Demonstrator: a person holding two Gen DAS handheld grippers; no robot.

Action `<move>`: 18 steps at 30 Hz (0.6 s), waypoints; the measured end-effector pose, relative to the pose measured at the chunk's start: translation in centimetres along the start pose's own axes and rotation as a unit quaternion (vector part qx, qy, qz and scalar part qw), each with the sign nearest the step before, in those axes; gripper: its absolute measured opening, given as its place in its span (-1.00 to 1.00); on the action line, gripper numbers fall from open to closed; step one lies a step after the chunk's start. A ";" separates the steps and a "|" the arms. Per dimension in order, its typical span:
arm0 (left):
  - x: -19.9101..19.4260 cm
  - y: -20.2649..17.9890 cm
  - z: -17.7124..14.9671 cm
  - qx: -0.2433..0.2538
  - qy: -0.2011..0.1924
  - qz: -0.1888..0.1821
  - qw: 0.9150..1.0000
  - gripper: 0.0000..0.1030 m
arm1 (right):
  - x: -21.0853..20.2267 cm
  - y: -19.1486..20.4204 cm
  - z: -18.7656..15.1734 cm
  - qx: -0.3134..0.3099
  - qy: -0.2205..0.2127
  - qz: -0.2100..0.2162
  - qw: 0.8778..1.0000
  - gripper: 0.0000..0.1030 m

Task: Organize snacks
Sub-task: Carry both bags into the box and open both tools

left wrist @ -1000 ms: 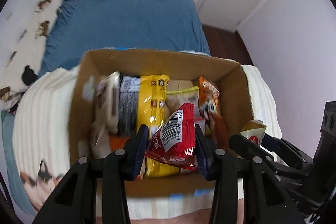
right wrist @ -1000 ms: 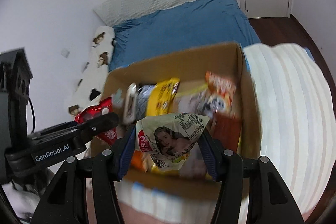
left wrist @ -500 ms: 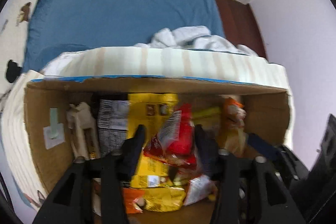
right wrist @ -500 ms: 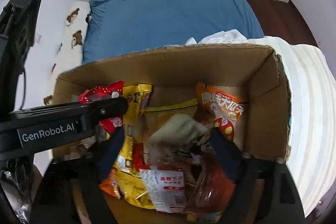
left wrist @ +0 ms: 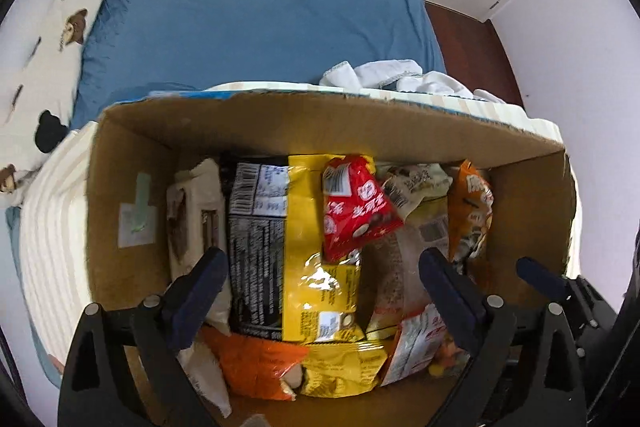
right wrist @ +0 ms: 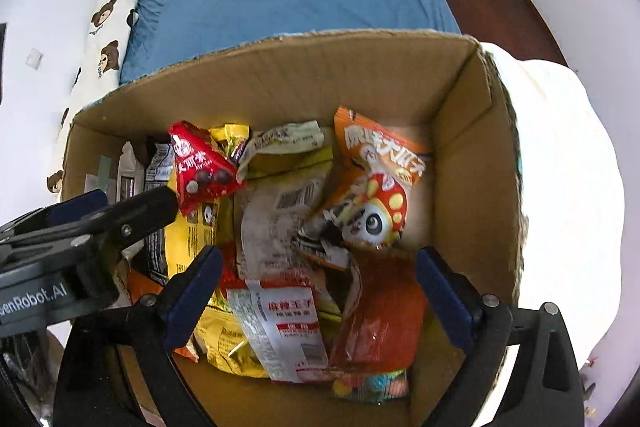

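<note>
Over the cardboard box (left wrist: pixel 132 187), the left gripper (left wrist: pixel 322 277), whose fingers are opening with nothing clamped, has released the red packet (left wrist: pixel 356 211) onto the snacks; alongside, the right gripper (right wrist: pixel 318 281) is likewise opening, empty, its pale packet (right wrist: pixel 284 141) dropped inside, so both deposits appear complete.

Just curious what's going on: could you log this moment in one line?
left tool: opening, empty | right tool: opening, empty | red packet, pale packet: in cardboard box
</note>
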State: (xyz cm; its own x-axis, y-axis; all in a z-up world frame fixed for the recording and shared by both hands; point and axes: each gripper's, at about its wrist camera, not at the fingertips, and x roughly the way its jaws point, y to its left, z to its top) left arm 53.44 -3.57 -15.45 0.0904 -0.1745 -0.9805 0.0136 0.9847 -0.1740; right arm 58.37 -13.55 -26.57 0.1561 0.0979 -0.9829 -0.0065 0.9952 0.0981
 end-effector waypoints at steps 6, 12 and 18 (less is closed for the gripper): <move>-2.0 -0.5 -1.7 0.009 -0.022 0.006 1.000 0.91 | -1.5 0.1 -2.1 0.004 -0.014 0.012 1.000 0.92; -5.5 -0.8 -5.0 0.019 -0.083 0.032 0.996 0.91 | -4.8 0.3 -4.8 -0.002 -0.058 -0.003 0.998 0.92; -8.6 -0.6 -9.1 0.018 -0.133 0.047 0.990 0.91 | -8.9 0.6 -9.3 -0.007 -0.111 -0.022 0.994 0.92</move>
State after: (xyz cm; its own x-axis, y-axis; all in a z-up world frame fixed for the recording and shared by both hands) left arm 43.58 -2.67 -7.77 0.3525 -0.0796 -0.9324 0.0274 0.9968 -0.0747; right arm 47.75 -13.75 -19.27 0.3710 0.0523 -0.9271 -0.0092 0.9986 0.0527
